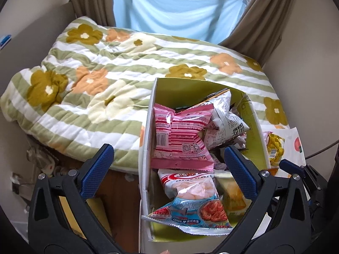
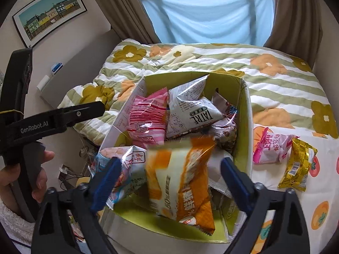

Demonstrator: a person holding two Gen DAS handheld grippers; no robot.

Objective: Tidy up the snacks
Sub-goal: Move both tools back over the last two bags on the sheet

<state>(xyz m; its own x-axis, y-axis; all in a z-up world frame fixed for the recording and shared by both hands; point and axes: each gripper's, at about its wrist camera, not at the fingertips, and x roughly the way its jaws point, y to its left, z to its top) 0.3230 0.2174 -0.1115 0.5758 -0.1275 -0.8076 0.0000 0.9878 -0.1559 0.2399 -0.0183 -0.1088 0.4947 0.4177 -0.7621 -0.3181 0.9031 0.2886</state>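
A green-lined cardboard box (image 1: 253,114) (image 2: 243,105) sits on the table, full of snack packets. Inside lie a pink striped packet (image 1: 180,139) (image 2: 146,120), a white "TATRE" packet (image 2: 190,110) (image 1: 228,118), a shrimp flakes packet (image 1: 190,192) and an orange-and-white packet (image 2: 184,182). My left gripper (image 1: 167,169) is open and empty over the box's near left wall. My right gripper (image 2: 169,182) is open; the blurred orange-and-white packet lies between its spread fingers, over the box. A pink packet (image 2: 273,148) and a yellow packet (image 2: 298,167) (image 1: 274,148) lie on the tablecloth to the right of the box.
A flowered striped quilt (image 1: 95,80) (image 2: 275,80) covers the bed behind the box. Curtains and a blue sheet hang at the back. The left gripper's body and the person's hand (image 2: 36,165) show at the left of the right wrist view. Cables lie on the floor at the left.
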